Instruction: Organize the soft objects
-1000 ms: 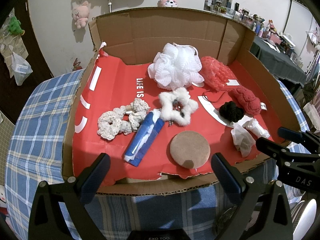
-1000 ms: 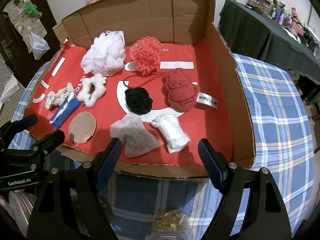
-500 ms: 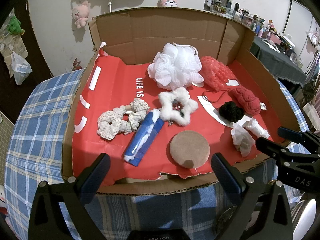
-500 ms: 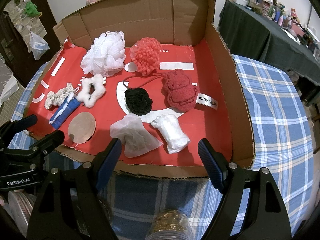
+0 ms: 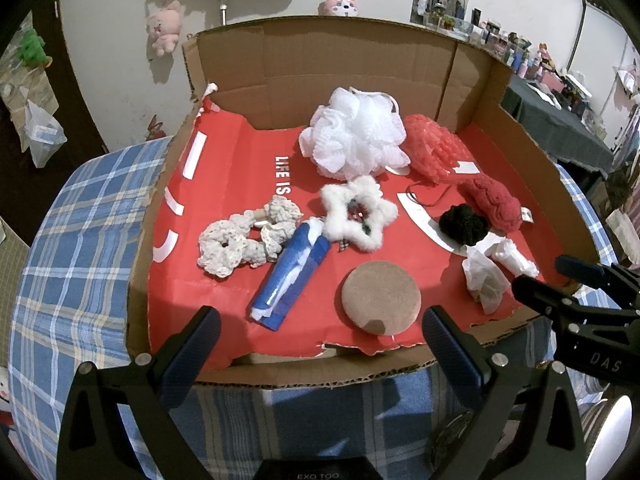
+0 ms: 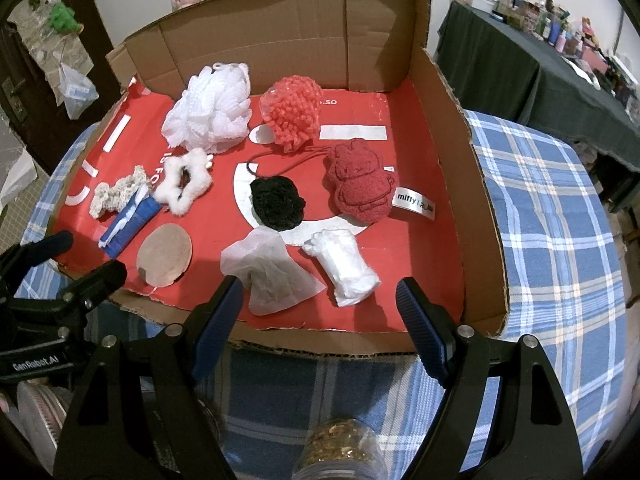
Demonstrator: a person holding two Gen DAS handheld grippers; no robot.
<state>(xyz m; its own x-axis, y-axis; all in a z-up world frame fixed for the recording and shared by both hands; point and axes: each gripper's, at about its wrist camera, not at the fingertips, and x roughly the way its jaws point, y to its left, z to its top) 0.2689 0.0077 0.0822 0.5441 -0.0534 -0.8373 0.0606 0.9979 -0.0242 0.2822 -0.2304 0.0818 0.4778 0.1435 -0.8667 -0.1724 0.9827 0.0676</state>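
A shallow cardboard box (image 5: 136,272) lined with red paper holds several soft things. Among them are a white mesh puff (image 5: 356,140), a red puff (image 6: 290,112), a red plush rabbit (image 6: 358,184), a black scrunchie (image 6: 278,202), a white fluffy star ring (image 5: 358,212), a cream crochet scrunchie (image 5: 240,244), a blue packet (image 5: 290,276), a round tan pad (image 5: 380,298), a translucent pouch (image 6: 272,276) and a white wrapped roll (image 6: 346,266). My left gripper (image 5: 318,344) hangs open at the box's near edge, before the pad. My right gripper (image 6: 318,312) is open before the pouch and roll, holding nothing.
The box sits on a table with a blue plaid cloth (image 6: 552,216). A jar lid (image 6: 340,452) shows below my right gripper. A dark-clothed table (image 6: 520,64) crowded with small items stands at the right. Plush toys (image 5: 164,30) hang on the far wall.
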